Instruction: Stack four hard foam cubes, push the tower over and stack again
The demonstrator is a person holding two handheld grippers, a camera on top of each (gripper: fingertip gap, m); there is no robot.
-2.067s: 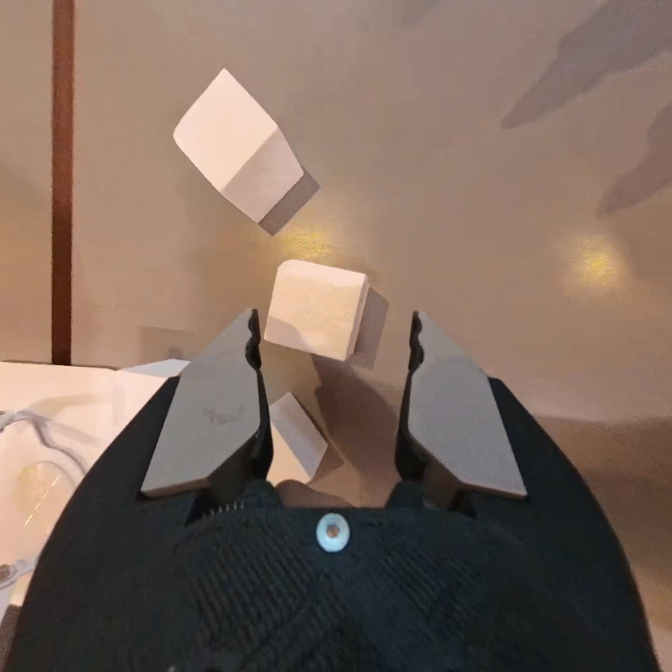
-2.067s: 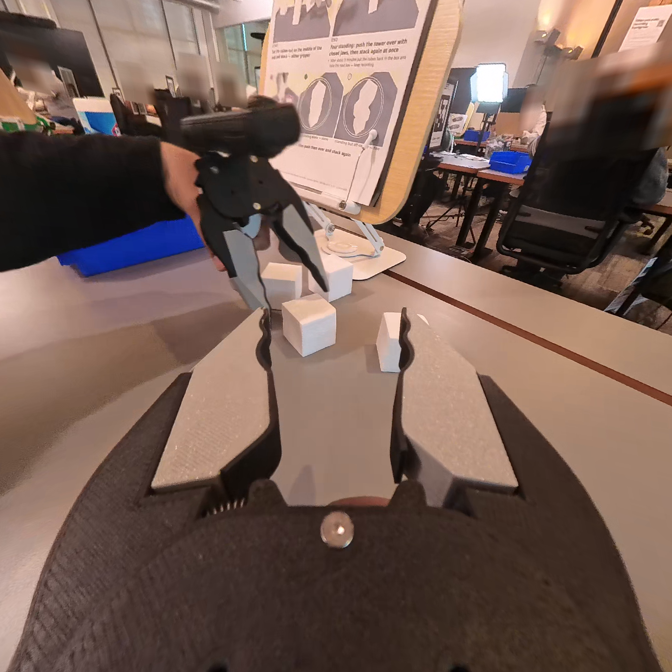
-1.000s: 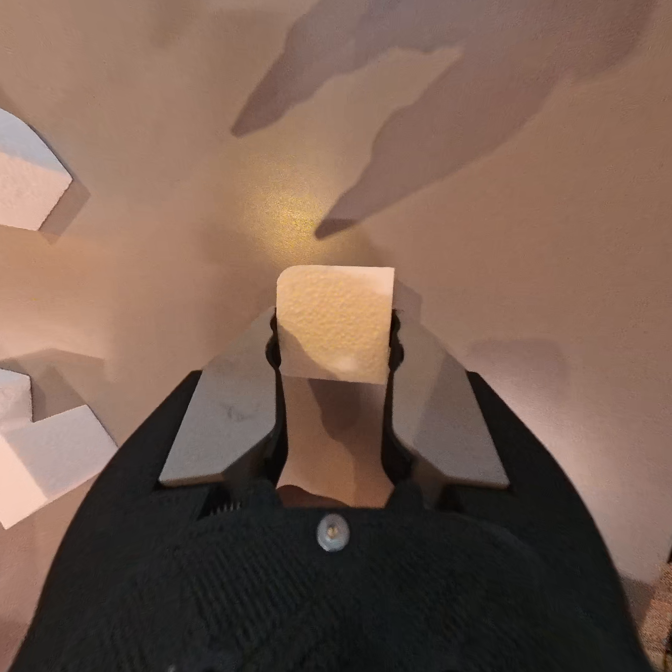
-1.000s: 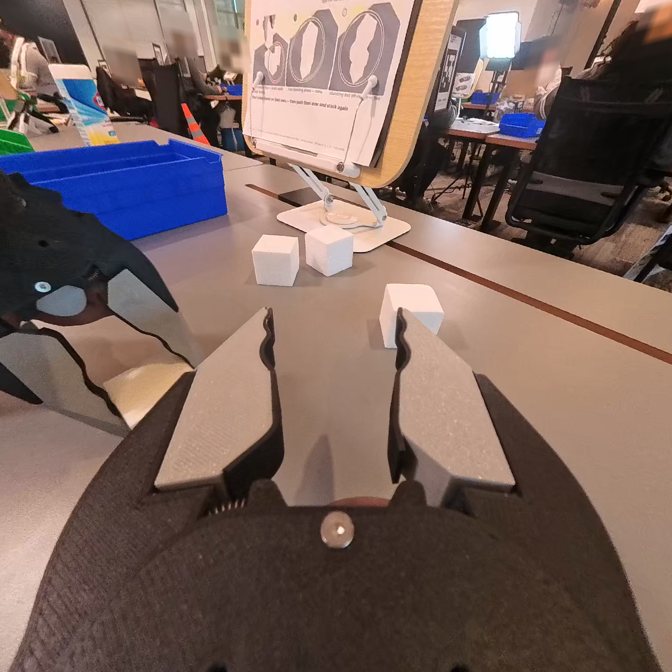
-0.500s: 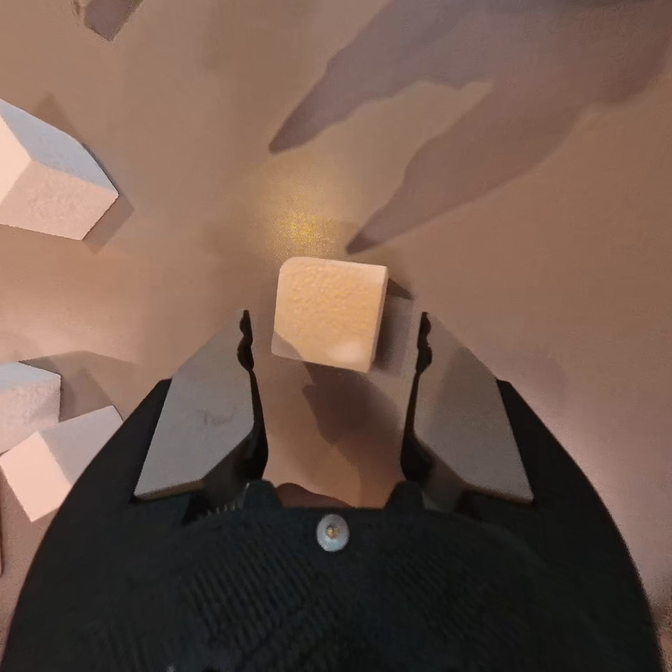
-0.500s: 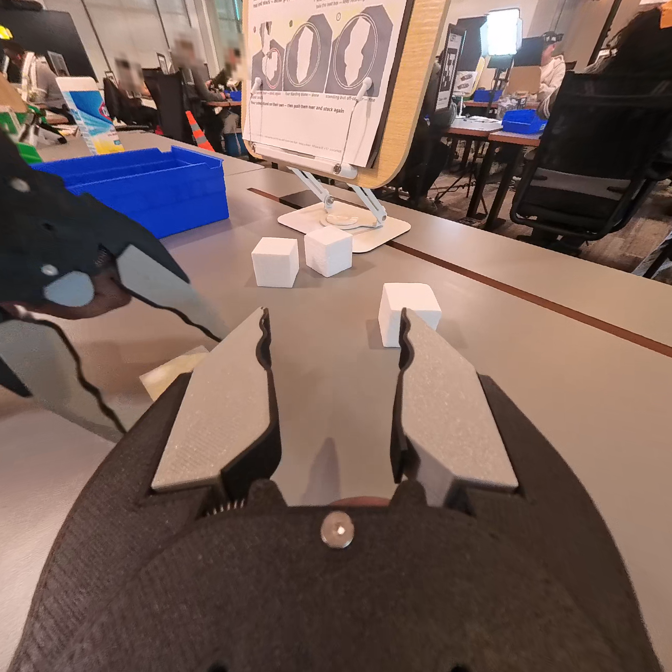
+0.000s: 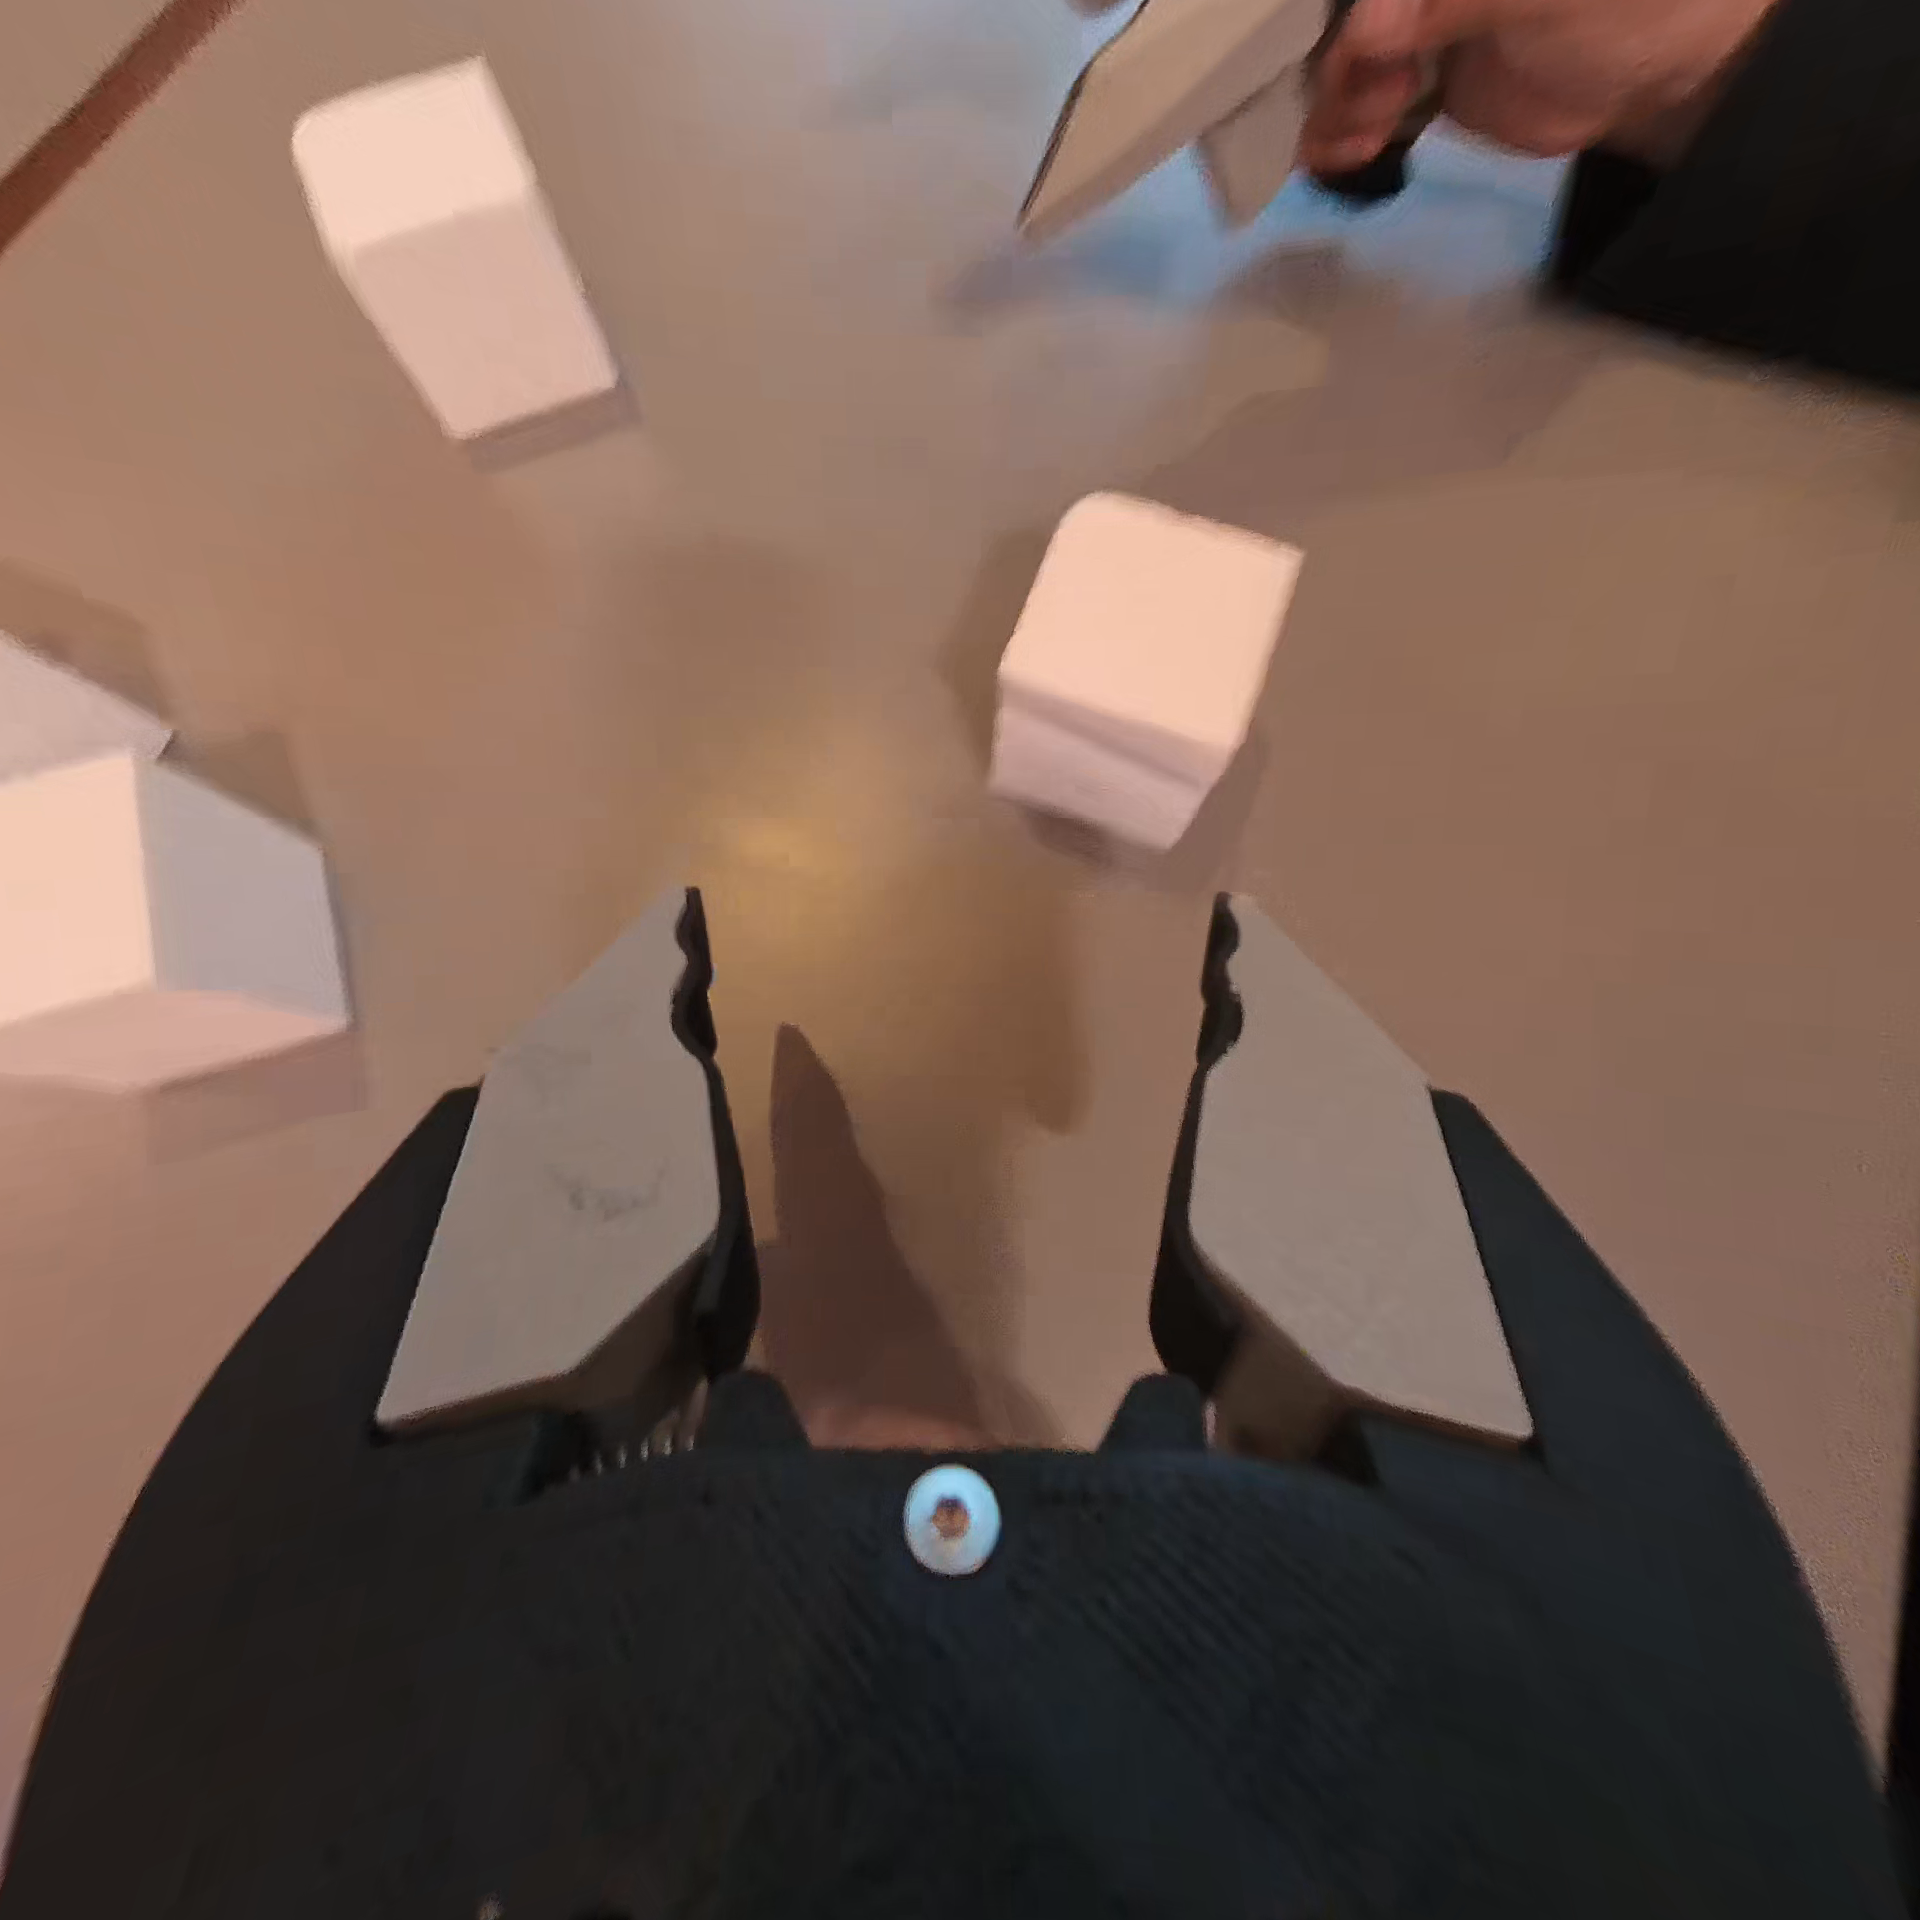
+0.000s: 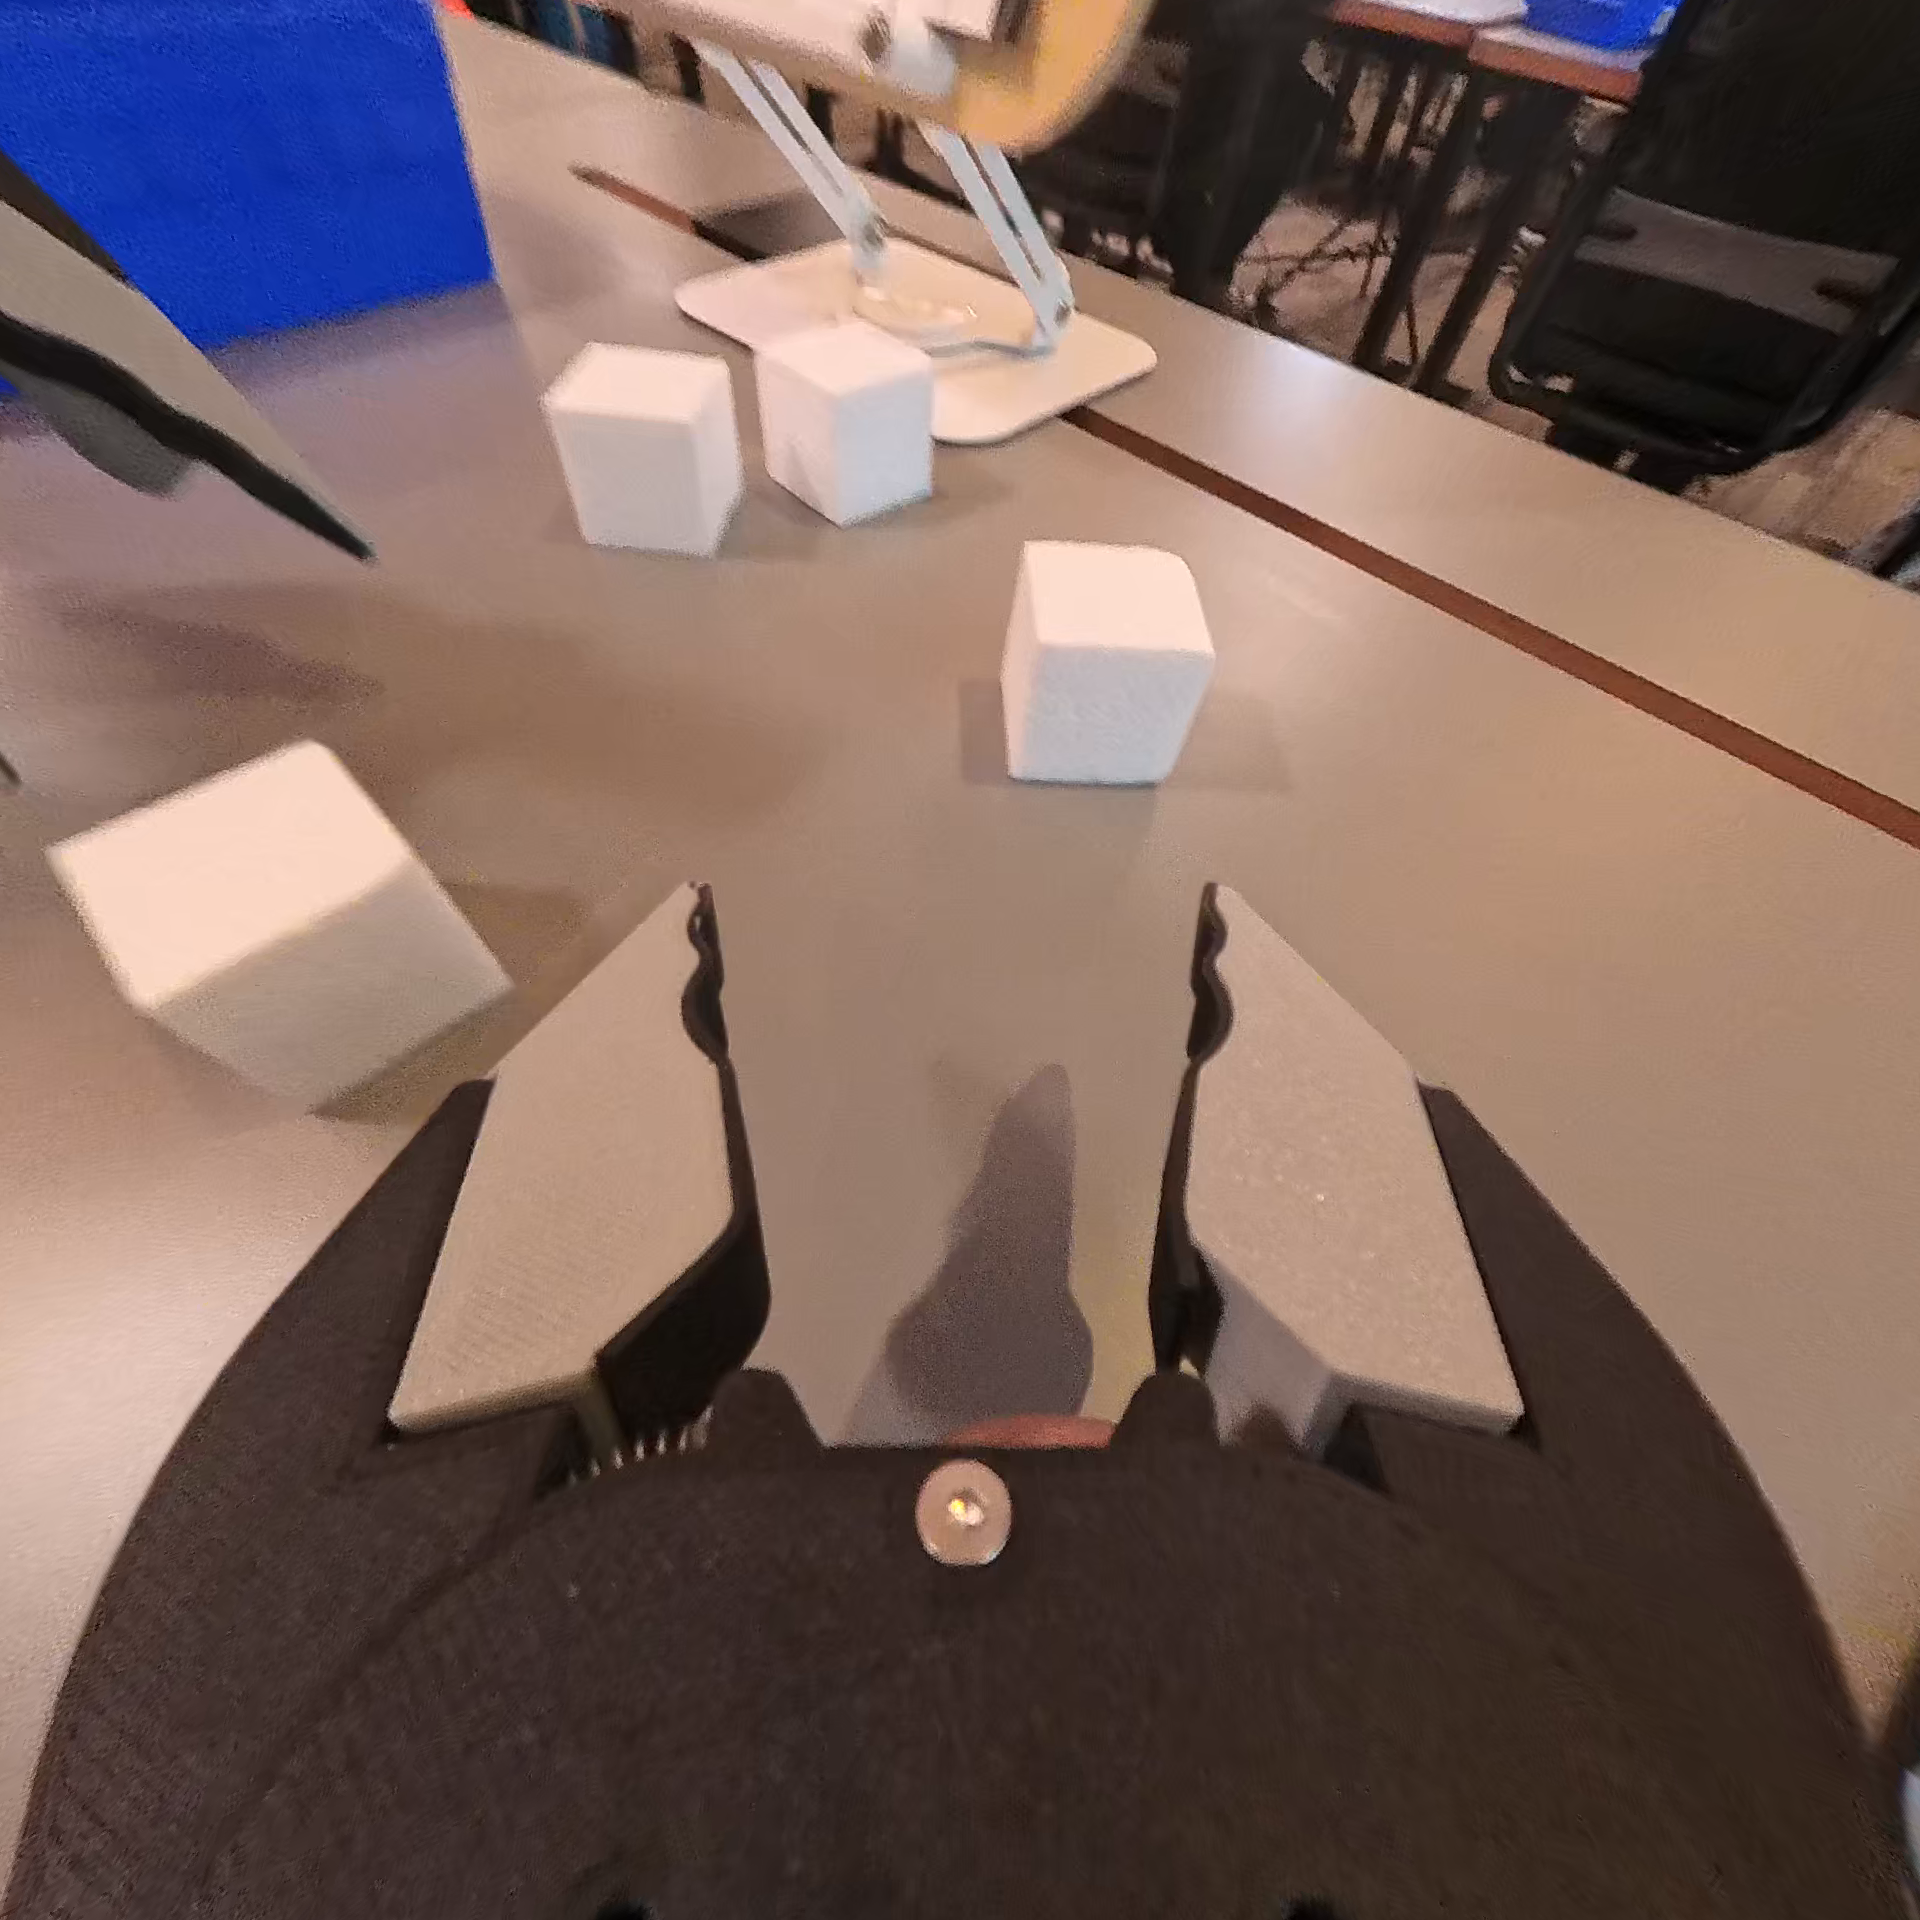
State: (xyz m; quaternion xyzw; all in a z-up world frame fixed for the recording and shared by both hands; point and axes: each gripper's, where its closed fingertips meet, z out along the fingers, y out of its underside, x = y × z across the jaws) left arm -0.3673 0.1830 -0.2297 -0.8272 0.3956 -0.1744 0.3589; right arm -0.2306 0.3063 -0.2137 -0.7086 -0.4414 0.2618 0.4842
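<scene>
Clearly both the left gripper and right gripper stand wide and bare; four white cubes lie apart on the bench ahead of them.

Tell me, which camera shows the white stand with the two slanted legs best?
The right wrist view. There the white stand sits at the far side of the table, with its flat base and both slanted legs plain, right behind two foam cubes. The left wrist view points down at the tabletop and blurry cubes, and shows no stand at all.
</scene>
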